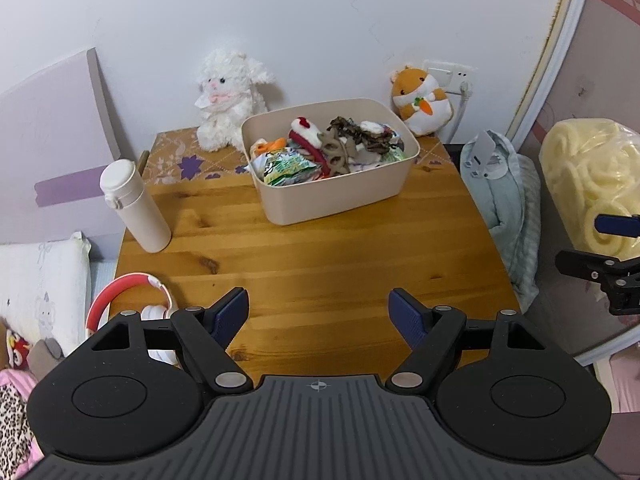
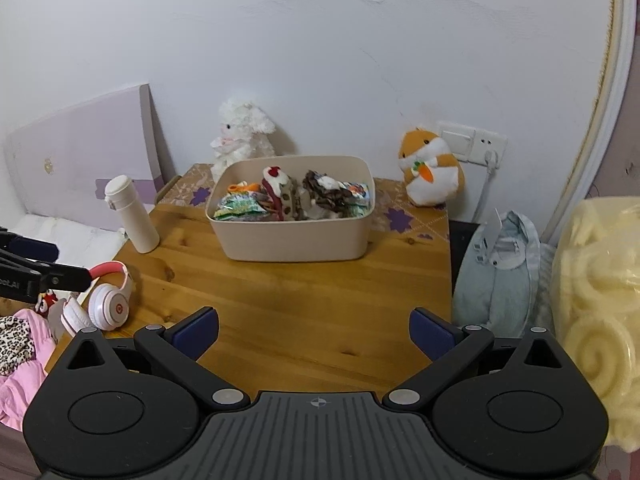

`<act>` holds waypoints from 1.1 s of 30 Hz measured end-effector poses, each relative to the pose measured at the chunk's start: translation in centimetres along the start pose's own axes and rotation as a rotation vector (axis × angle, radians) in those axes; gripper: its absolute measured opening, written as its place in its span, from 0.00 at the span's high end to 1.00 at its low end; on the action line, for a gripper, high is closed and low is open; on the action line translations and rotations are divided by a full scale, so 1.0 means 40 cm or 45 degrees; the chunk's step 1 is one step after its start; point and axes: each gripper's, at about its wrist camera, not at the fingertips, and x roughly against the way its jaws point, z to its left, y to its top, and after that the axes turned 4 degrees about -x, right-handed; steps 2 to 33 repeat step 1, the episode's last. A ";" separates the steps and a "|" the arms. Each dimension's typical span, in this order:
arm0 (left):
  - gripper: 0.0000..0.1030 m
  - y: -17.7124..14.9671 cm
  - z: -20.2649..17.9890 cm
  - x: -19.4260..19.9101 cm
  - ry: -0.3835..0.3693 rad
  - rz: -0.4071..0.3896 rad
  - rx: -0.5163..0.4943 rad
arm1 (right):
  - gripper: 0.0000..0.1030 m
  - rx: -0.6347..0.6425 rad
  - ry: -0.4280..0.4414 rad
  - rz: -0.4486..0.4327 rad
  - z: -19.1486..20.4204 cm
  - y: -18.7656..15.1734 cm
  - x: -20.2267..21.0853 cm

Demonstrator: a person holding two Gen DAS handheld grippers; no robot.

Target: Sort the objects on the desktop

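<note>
A beige bin [image 1: 344, 196] [image 2: 296, 240] stands at the back of the wooden desk [image 1: 320, 264] [image 2: 304, 300], filled with snack packets, hair ties and small plush items. A white bottle [image 1: 134, 206] [image 2: 130, 214] stands upright at the left edge. Red and white headphones [image 1: 128, 304] [image 2: 108, 300] lie at the front left corner. My left gripper [image 1: 318, 316] is open and empty over the desk's front. My right gripper [image 2: 314, 330] is open and empty, also over the front edge; it also shows at the right of the left wrist view [image 1: 612, 256].
A white lamb plush [image 1: 230, 100] [image 2: 242, 136] and an orange hamster plush [image 1: 422, 100] [image 2: 432, 172] sit at the back against the wall. A wall socket with a plug [image 2: 476, 146] is behind the hamster. Bedding lies left, a pale bag [image 2: 500, 272] and yellow blanket [image 2: 600, 292] right.
</note>
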 end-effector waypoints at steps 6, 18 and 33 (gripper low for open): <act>0.24 0.001 0.001 -0.004 0.002 0.007 0.005 | 0.00 -0.004 -0.002 0.008 -0.006 -0.001 -0.005; 0.24 0.001 0.001 -0.004 0.002 0.007 0.005 | 0.00 -0.004 -0.002 0.008 -0.006 -0.001 -0.005; 0.24 0.001 0.001 -0.004 0.002 0.007 0.005 | 0.00 -0.004 -0.002 0.008 -0.006 -0.001 -0.005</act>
